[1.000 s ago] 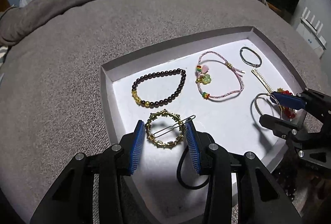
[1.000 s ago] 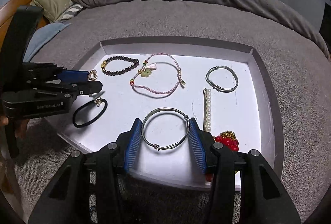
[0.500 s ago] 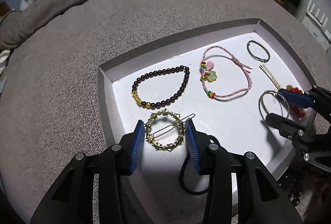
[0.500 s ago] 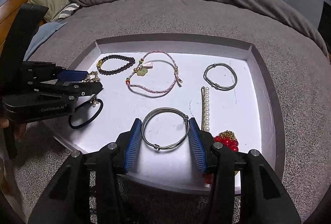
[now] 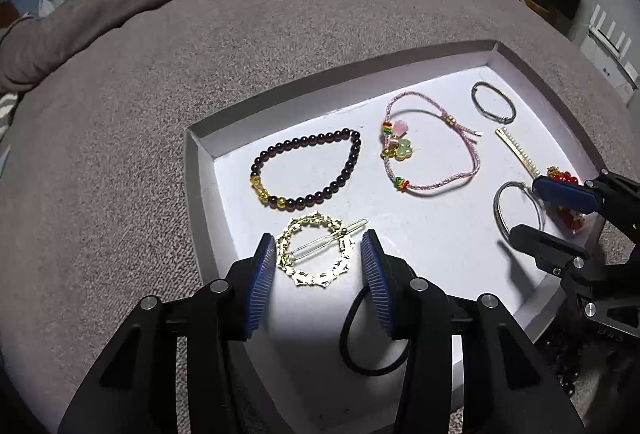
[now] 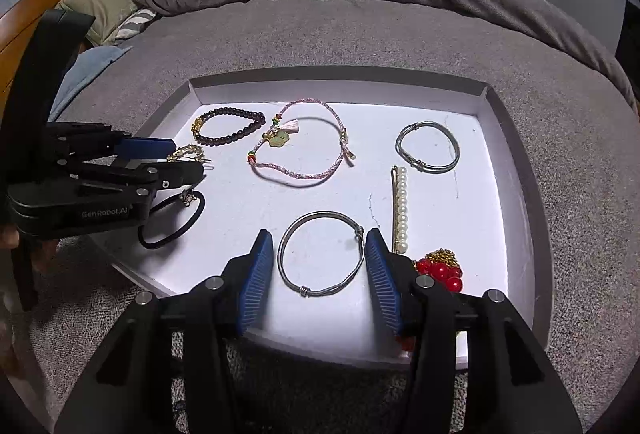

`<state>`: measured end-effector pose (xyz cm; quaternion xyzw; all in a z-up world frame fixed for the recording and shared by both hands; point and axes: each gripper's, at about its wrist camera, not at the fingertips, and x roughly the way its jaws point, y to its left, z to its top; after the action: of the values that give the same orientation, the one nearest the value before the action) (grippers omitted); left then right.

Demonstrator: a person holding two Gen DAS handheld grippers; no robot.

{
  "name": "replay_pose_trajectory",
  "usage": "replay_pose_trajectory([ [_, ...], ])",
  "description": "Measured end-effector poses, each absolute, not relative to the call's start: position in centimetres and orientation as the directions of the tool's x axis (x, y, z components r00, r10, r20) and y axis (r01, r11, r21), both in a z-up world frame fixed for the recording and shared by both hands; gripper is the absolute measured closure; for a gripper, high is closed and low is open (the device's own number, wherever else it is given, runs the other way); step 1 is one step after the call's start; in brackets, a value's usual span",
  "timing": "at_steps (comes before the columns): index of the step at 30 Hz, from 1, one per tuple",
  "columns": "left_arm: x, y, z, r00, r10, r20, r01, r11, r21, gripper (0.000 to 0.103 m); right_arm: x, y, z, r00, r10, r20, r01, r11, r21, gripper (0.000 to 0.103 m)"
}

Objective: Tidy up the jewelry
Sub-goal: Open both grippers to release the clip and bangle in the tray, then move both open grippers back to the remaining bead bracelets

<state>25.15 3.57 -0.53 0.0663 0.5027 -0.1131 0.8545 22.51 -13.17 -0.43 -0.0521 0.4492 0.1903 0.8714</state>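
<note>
A white tray (image 6: 340,77) lies on a grey bed cover. In the left wrist view, my left gripper (image 5: 318,246) straddles a gold wreath hair clip (image 5: 316,279) lying on the tray floor. Its jaws are opening, and a gap shows beside the right pad. In the right wrist view, my right gripper (image 6: 318,238) straddles a silver wire bangle (image 6: 320,213) that lies flat near the tray's front edge. These jaws are opening too, with a gap at the left pad. Each gripper also shows in the other's view: left gripper (image 6: 188,157), right gripper (image 5: 526,209).
Also in the tray are a dark bead bracelet (image 5: 308,141), a pink cord bracelet (image 5: 472,153), a small silver bangle (image 6: 428,122), a pearl hair clip (image 6: 401,209), a red bead piece (image 6: 440,272) and a black hair tie (image 6: 188,222). Pillows and a wooden headboard lie far left.
Both pairs of jaws have spread a little. The pads that pressed on the gold clip and the silver bangle now stand slightly off them. Neither hand has shifted.
</note>
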Motion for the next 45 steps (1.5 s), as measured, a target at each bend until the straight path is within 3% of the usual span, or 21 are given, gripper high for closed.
replay_pose_trajectory([
  [12,21.3,5.4,2.0,0.569,-0.208,-0.796,0.226,0.970,-0.092,0.047,20.6,-14.8,1.1,0.567,0.312,-0.762,-0.367,0.924,0.105,0.054],
  [31,11.6,6.0,5.3,0.667,-0.219,-0.712,0.219,0.971,-0.093,0.042,13.6,-19.0,4.5,0.653,0.304,-0.694,-0.331,0.938,0.100,0.053],
  [34,10.3,5.7,4.9,0.659,-0.226,-0.717,0.224,0.969,-0.099,0.041,12.4,-20.3,4.5,0.664,0.288,-0.690,-0.311,0.946,0.096,0.041],
  [37,9.3,5.1,4.5,0.666,-0.187,-0.722,0.219,0.974,-0.050,0.040,11.3,-21.9,4.5,0.672,0.270,-0.690,-0.283,0.954,0.097,0.038],
  [40,8.4,4.8,4.4,0.676,-0.162,-0.719,0.211,0.977,-0.022,0.027,10.1,-23.4,4.3,0.683,0.246,-0.688,-0.254,0.963,0.092,0.026],
  [45,7.1,4.7,4.2,0.679,-0.153,-0.718,0.201,0.980,-0.019,0.025,8.8,-24.9,3.5,0.682,0.235,-0.693,-0.229,0.968,0.103,0.017],
])
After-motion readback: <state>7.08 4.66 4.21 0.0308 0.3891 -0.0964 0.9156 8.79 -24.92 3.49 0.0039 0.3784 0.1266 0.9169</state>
